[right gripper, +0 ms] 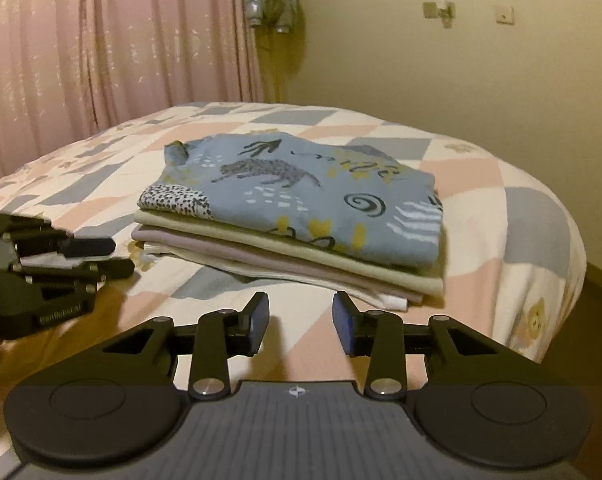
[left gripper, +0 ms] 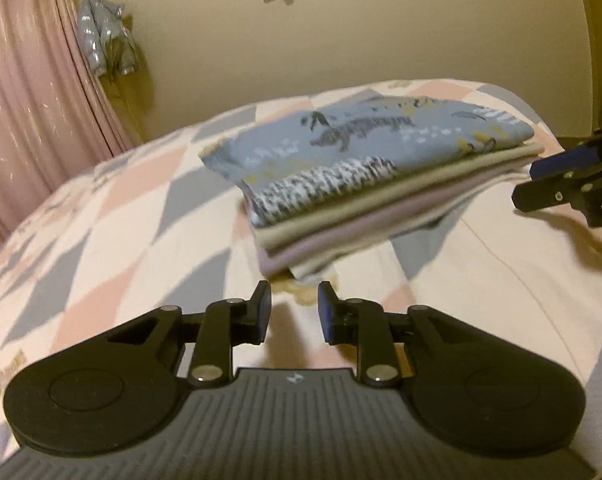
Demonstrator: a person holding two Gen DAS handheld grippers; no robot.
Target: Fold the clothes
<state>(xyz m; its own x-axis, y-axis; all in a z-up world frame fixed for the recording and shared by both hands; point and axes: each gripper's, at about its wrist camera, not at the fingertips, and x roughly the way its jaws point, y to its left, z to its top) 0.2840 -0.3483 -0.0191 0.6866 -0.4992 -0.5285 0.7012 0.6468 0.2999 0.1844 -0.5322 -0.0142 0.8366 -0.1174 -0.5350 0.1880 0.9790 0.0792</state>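
Neat stack of folded clothes — blue animal-print garment on top

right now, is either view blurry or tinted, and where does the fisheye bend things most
Left wrist view: motion blur smears the folded stack, warm yellow cast, bed edge bowed. Right wrist view: sharper on the stack, same yellow tint, curtain bent near the rim, dark corners.

Support: I see a bed, pink-grey-white diamond quilt | On it: stack of folded clothes, blue animal-print garment on top | Lower layers: roughly four, blurred
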